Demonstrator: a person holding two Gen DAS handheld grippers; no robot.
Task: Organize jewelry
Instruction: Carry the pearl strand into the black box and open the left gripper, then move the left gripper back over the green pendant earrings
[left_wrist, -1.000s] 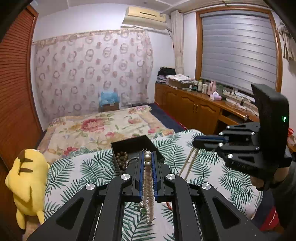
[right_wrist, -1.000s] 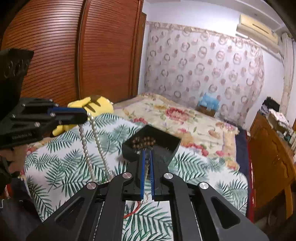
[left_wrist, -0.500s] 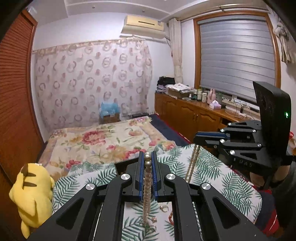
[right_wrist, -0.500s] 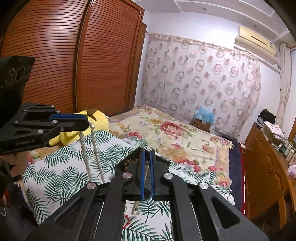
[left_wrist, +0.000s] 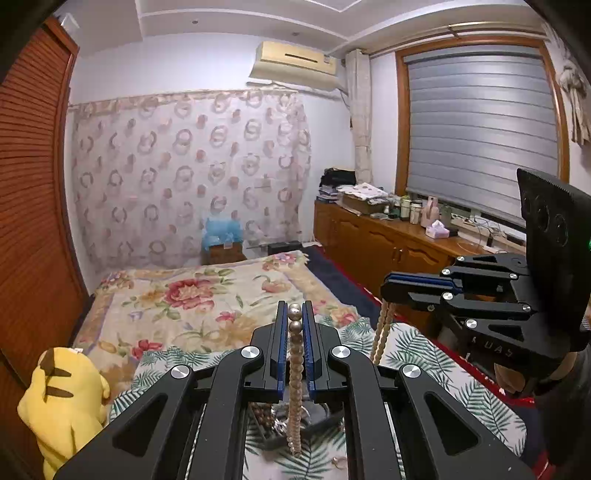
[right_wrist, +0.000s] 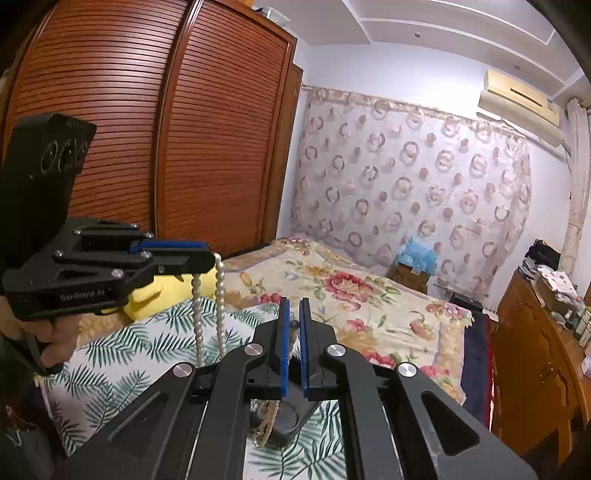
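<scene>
Pearl necklace (left_wrist: 295, 373) hangs straight down from the left gripper (left_wrist: 295, 317), whose jaws are nearly closed on its top beads, so its long axis is vertical and its lower end dangles just above the black jewelry box (left_wrist: 317, 421) below the tool. The right gripper (right_wrist: 294, 325) is also closed to a narrow gap and pinches a second, thinner beaded strand (right_wrist: 267, 424), which falls below its fingers toward the same box (right_wrist: 291, 421). Seen from the right tool, the left gripper (right_wrist: 207, 258) is to the left and a little ahead, with the two sides of the pearl loop (right_wrist: 208, 310) hanging beside each other. In my judgement the coming move depends on lowering each strand directly down into the box, and both tools seem about equally near to it. The box rests on a cloth with green palm leaves (left_wrist: 424, 354); behind it there is a flowered bedspread (left_wrist: 207, 299), a yellow plush toy (left_wrist: 62, 398), a wooden wardrobe (right_wrist: 147, 147) and a curtain with rings (left_wrist: 184, 173).
</scene>
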